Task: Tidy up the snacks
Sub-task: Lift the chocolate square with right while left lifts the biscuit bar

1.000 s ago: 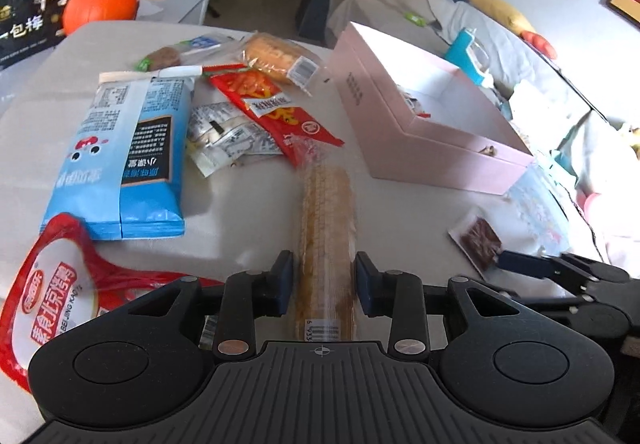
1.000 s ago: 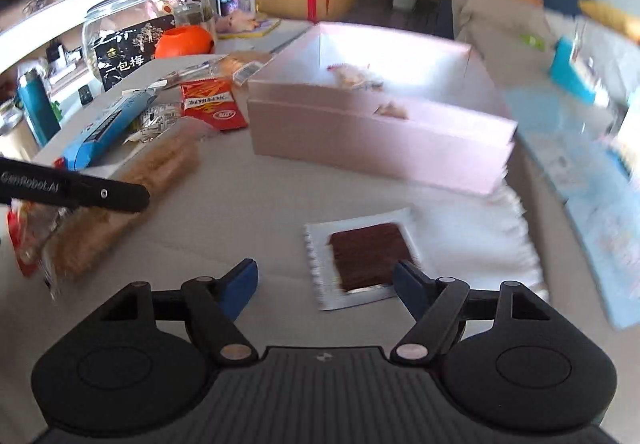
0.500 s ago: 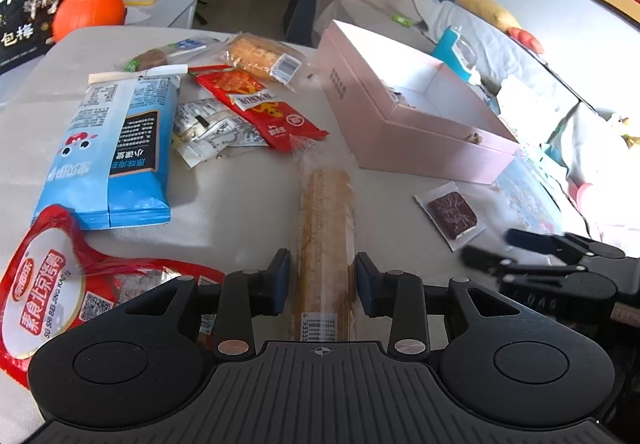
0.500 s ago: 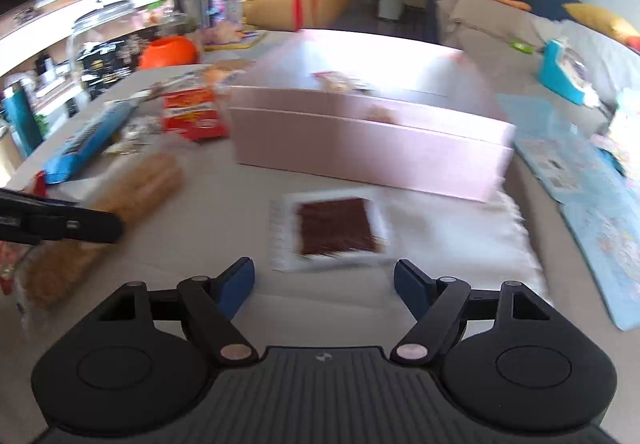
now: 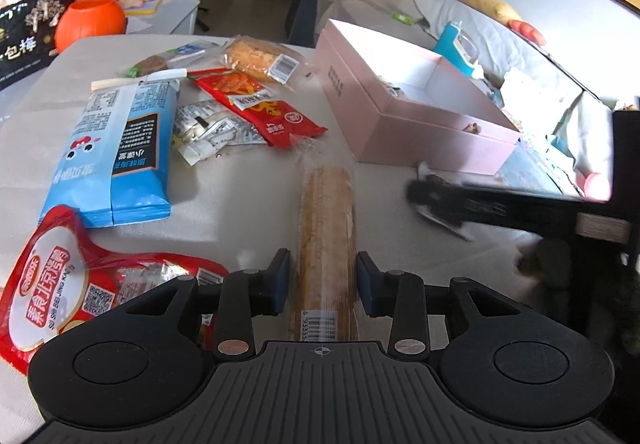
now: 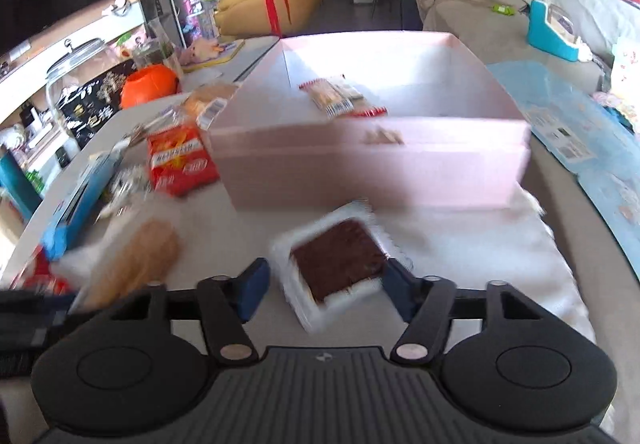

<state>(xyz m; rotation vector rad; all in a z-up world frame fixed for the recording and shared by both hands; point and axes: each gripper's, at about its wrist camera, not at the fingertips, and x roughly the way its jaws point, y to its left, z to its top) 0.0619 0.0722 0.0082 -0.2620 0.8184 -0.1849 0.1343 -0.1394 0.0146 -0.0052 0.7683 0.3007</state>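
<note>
Brown square packet lies between your right hand-held gripper pads, jaws closing but not yet gripping; pink box directly ahead.

The right gripper is closing its blue fingers around a clear packet with a dark brown square inside; the right finger appears to touch the packet's edge, the left stands just beside it. Ahead of the fingers sits an open pink box holding a small wrapped snack. Left of the fingers, a long tan biscuit pack lies on the counter, with a red packet farther ahead.
</note>
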